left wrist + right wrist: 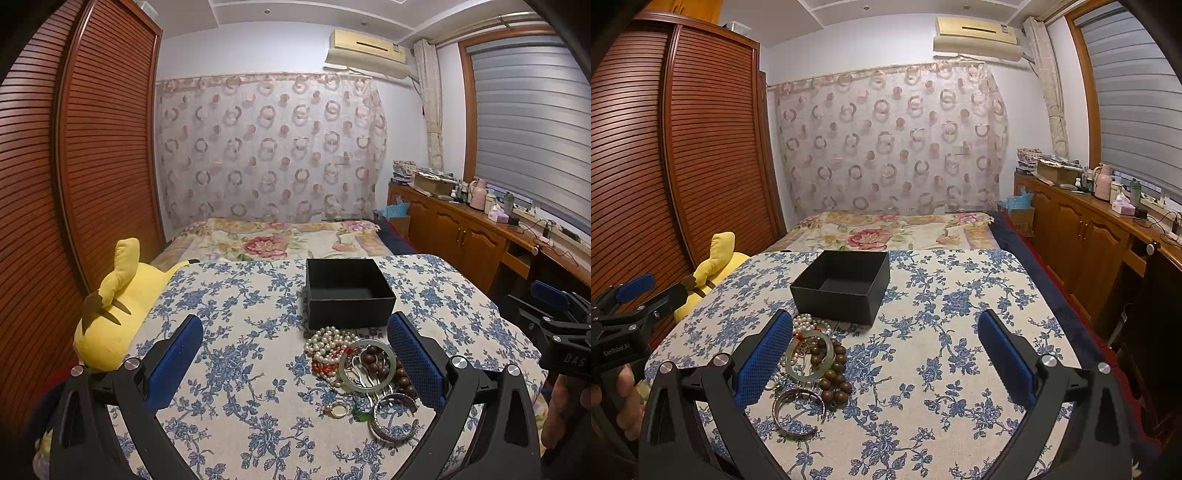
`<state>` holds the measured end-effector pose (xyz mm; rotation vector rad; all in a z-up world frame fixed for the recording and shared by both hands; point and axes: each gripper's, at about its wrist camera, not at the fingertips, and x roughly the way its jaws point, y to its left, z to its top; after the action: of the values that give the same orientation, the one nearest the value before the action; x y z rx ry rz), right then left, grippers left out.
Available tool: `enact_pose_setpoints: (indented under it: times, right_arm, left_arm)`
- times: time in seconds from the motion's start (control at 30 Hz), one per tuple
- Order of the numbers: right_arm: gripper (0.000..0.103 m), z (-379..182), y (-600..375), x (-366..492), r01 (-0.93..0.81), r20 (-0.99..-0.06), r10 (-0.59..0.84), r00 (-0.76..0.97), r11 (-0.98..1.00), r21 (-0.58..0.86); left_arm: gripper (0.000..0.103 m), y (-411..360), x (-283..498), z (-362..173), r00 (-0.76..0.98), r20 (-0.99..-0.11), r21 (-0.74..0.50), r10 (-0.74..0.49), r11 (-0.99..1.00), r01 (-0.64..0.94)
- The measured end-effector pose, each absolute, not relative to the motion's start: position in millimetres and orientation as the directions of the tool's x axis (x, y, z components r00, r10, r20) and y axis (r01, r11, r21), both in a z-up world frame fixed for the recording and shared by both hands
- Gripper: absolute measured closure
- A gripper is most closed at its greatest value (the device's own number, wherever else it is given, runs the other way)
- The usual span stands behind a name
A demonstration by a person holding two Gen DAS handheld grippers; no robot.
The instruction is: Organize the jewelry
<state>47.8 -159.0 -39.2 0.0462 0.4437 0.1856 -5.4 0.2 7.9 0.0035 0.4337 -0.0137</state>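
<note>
Both hand-held grippers, left (pixel 295 354) & right (pixel 886 354), gape wide w/ nothing held. Tangled pile of pearl, wood-bead and bangle jewelry (pixel 360 365) sits just before the open black square box (pixel 347 291); a grab may drag several bits.

The blue-flowered cloth tabletop (pixel 942 332) lies bare across its whole right half, and between the spread fingers of the right tool (pixel 886 354) only the cloth shows, so passage there is open. The open black square box (pixel 347 291) blocks the far middle, with a heap of bead strings, bangles and rings (pixel 364 373) just before it, touching its front wall. A yellow plush toy (pixel 114 310) crowds the tabletop's left edge, while the cloth between the left tool's (pixel 295 363) fingers is bare leftward of the heap.
</note>
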Motion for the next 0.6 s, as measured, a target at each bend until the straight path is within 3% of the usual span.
enact_pose_setpoints:
  times: [0.6]
  right_arm:
    - [0.002, -39.2, -159.0, 47.6, -0.168, -0.422, 0.189, 0.887, 0.982, 0.086]
  left_arm:
    - [0.006, 2.1, -11.4, 16.1, 0.919, -0.395, 0.015, -0.005, 1.0, 0.012]
